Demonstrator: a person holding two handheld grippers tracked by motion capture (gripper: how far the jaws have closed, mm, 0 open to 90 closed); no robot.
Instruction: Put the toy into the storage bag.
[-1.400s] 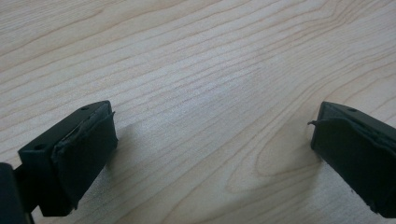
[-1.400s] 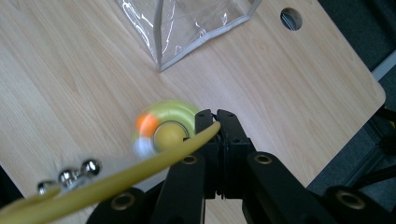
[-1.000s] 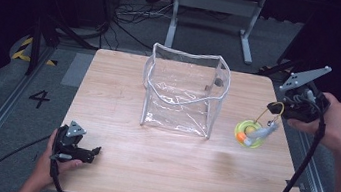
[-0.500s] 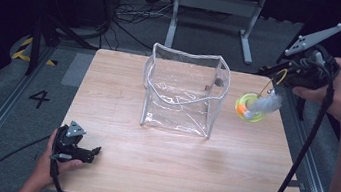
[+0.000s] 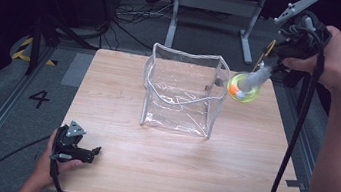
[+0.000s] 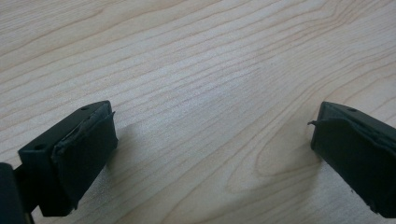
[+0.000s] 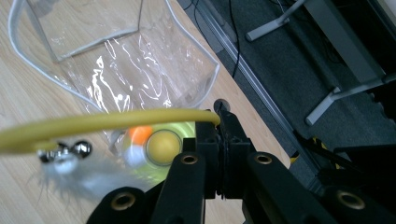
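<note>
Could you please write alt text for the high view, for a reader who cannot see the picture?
A person's right tongs hold a colourful toy in the air beside the right wall of an open clear plastic bag that stands on a wooden table. The left tongs rest near the table's front left corner, away from the bag.
</note>
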